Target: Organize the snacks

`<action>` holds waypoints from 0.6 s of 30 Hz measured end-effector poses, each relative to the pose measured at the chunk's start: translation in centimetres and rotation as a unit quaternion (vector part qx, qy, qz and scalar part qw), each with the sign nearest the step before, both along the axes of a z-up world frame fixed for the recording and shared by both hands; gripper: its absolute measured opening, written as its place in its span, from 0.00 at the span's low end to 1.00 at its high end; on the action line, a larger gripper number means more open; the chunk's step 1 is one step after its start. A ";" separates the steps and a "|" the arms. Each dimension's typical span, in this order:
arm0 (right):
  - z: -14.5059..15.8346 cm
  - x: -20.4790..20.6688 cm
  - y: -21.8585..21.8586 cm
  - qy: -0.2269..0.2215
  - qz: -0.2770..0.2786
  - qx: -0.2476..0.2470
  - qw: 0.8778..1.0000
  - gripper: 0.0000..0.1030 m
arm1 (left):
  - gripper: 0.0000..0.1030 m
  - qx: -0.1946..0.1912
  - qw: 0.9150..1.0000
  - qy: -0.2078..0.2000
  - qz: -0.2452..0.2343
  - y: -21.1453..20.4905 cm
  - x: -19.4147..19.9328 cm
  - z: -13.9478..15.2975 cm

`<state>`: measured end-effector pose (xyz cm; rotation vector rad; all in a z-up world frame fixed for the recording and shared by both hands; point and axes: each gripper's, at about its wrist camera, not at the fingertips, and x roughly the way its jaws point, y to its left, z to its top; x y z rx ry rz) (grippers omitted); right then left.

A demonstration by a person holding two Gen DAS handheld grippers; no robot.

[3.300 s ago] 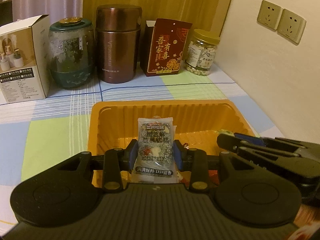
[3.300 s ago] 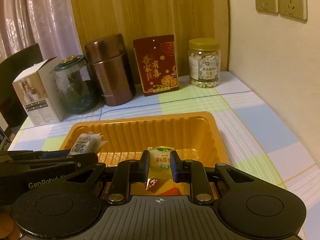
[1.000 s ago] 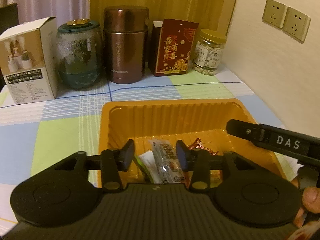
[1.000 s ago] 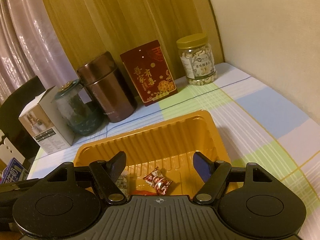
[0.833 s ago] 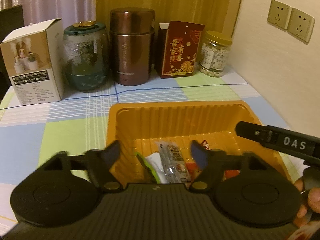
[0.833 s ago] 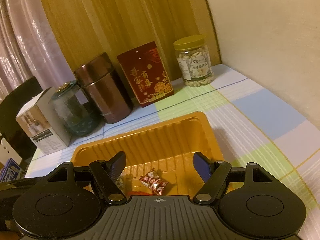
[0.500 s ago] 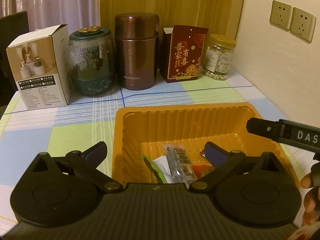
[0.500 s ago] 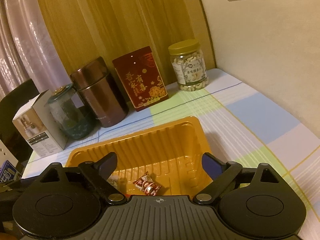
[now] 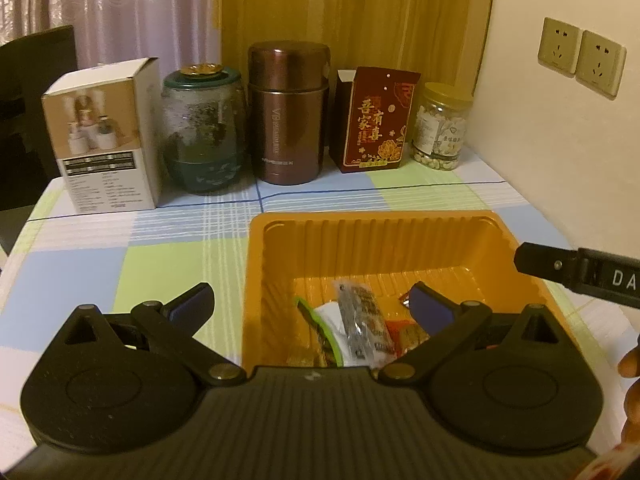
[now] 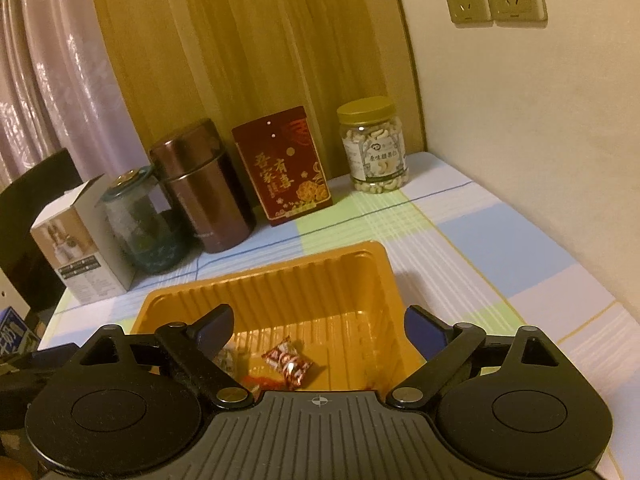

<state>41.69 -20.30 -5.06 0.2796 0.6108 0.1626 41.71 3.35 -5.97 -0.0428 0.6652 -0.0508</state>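
An orange plastic tray (image 9: 372,220) sits on the checked tablecloth. In it lie a clear packet with dark print (image 9: 362,320), a green-edged white packet (image 9: 320,320) and red wrappers (image 9: 400,332). My left gripper (image 9: 312,306) hangs over the tray's near left corner, wide open and empty. In the right wrist view the tray (image 10: 264,272) holds a red-and-white wrapped candy (image 10: 286,360). My right gripper (image 10: 320,326) stands open and empty above the tray's near edge. One of its black fingers (image 9: 560,266) reaches in from the right in the left wrist view.
Along the back stand a white box (image 9: 104,140), a green glass jar (image 9: 204,128), a brown flask (image 9: 288,112), a red box (image 9: 376,120) and a jar of cashews (image 9: 440,128). A wall with sockets (image 9: 580,56) closes the right side. A dark chair (image 9: 36,100) is at the left.
Both grippers let go of the packets they held; those now lie in the tray. Both sets of jaws spread wide, and both grippers drew back and rose a little.
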 end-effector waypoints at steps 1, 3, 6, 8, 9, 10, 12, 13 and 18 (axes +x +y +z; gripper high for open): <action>0.2 -0.4 0.0 0.001 0.002 -0.001 1.000 0.89 | 1.00 -0.002 1.000 -0.001 0.005 0.2 -0.7 0.3; 0.5 -1.2 0.0 0.006 0.011 -0.007 1.000 0.89 | 1.00 -0.010 1.000 0.000 0.009 0.4 -2.0 0.8; 0.8 -2.8 -0.1 0.008 0.020 -0.016 1.000 0.89 | 1.00 -0.011 1.000 0.002 0.012 0.4 -4.0 1.5; 0.9 -4.1 -0.2 0.011 0.022 -0.020 0.999 0.89 | 1.00 -0.009 1.000 0.004 0.011 0.3 -5.5 1.8; 1.0 -4.8 -0.2 0.013 0.024 -0.021 0.999 0.89 | 1.00 -0.009 1.000 0.005 0.013 0.2 -6.3 2.0; 1.1 -5.5 -0.3 0.014 0.025 -0.023 0.999 0.89 | 1.00 -0.009 1.000 0.007 0.014 0.2 -7.2 2.1; 1.5 -7.0 -0.4 0.014 0.025 -0.027 0.999 0.89 | 1.00 -0.012 1.000 0.009 0.016 0.1 -8.9 2.5; 1.7 -7.9 -0.4 0.014 0.026 -0.030 0.999 0.89 | 1.00 -0.014 1.000 0.010 0.017 0.0 -9.9 2.7; 2.8 -12.1 -0.5 0.013 0.035 -0.037 0.999 0.89 | 1.00 -0.014 1.000 0.011 0.016 -0.5 -14.1 3.9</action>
